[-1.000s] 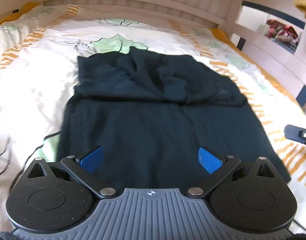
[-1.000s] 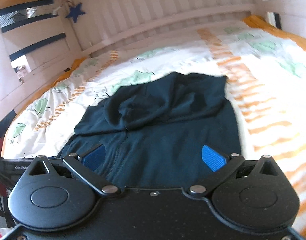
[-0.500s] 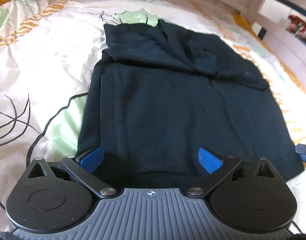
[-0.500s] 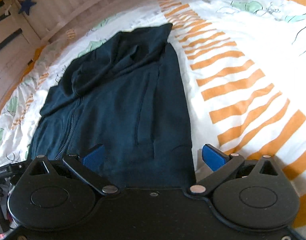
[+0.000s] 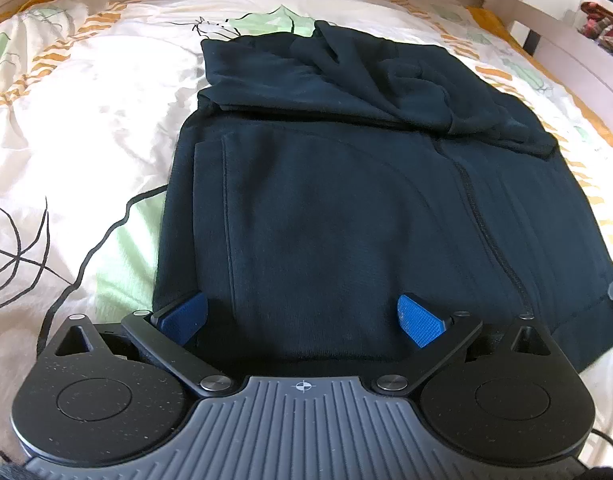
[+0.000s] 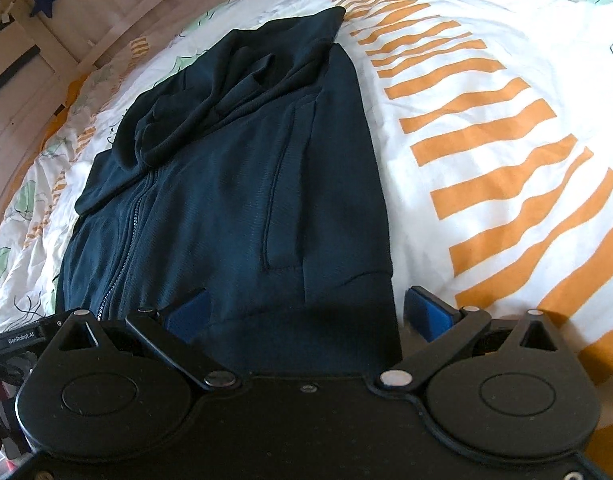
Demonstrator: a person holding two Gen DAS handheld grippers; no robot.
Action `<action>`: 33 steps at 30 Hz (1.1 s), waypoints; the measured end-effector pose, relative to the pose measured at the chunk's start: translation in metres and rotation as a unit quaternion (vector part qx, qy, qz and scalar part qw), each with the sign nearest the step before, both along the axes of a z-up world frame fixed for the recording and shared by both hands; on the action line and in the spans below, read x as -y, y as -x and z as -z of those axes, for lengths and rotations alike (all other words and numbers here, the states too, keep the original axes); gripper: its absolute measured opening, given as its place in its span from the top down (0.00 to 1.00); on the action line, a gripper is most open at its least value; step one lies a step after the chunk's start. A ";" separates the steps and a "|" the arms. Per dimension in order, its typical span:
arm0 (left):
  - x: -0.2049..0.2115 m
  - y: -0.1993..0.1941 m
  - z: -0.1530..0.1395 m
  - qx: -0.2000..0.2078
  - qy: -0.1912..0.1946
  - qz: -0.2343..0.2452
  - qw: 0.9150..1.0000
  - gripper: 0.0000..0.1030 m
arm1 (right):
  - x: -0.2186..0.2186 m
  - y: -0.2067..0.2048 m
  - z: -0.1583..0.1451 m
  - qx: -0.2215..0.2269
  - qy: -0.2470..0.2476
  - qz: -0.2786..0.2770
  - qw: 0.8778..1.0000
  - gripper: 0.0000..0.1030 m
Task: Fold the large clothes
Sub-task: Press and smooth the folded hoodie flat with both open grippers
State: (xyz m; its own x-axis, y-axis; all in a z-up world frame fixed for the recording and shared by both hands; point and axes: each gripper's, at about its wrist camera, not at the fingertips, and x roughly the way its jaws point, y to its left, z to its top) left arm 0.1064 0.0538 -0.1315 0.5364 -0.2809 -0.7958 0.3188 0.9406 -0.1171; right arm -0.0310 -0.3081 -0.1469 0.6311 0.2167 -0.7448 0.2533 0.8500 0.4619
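A dark navy zip hoodie (image 5: 346, 208) lies flat on the bed with its sleeves and hood folded in over the far end; it also shows in the right wrist view (image 6: 234, 184). My left gripper (image 5: 302, 316) is open and low over the hoodie's near left hem corner. My right gripper (image 6: 306, 312) is open over the near right hem corner, one blue pad on the cloth and one beyond its edge. Neither holds anything.
The bed cover (image 5: 66, 128) is white with orange stripes and green leaf prints. A white slatted bed rail (image 6: 106, 20) runs along the far side, with a dark star hanging on it. The other gripper shows at the left edge (image 6: 18, 340).
Both grippers have dropped lower and closer to the hoodie's near hem. The left one has shifted toward the left corner, the right one toward the right corner. Both stayed open.
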 end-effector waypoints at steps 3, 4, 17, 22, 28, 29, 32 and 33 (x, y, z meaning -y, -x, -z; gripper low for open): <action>0.000 0.000 0.000 -0.002 0.000 -0.001 1.000 0.00 | -0.002 -0.001 -0.001 -0.002 0.002 -0.001 1.000 0.00; 0.000 0.000 -0.001 -0.003 -0.001 0.000 1.000 0.00 | -0.002 -0.001 -0.001 -0.002 0.001 -0.001 1.000 0.00; -0.011 0.016 -0.015 -0.023 0.003 0.016 1.000 0.01 | 0.000 -0.001 0.000 0.000 -0.001 -0.004 1.000 0.00; -0.021 0.025 -0.029 -0.013 0.014 0.008 1.000 0.06 | -0.001 0.000 0.000 0.000 -0.001 -0.006 1.000 0.00; -0.040 0.026 -0.036 -0.004 -0.008 -0.038 0.999 0.08 | -0.003 -0.002 0.000 -0.004 0.004 -0.008 1.000 0.00; -0.041 0.022 -0.033 -0.016 -0.008 -0.039 0.999 0.08 | -0.004 -0.002 -0.001 -0.004 0.006 -0.009 1.000 0.00; -0.030 0.008 -0.020 -0.064 -0.018 -0.001 0.998 0.08 | -0.005 -0.003 0.000 -0.005 0.005 -0.010 1.000 0.00; -0.028 0.004 -0.017 -0.073 -0.020 0.006 0.997 0.07 | -0.005 -0.003 0.000 -0.005 0.004 -0.010 1.000 0.00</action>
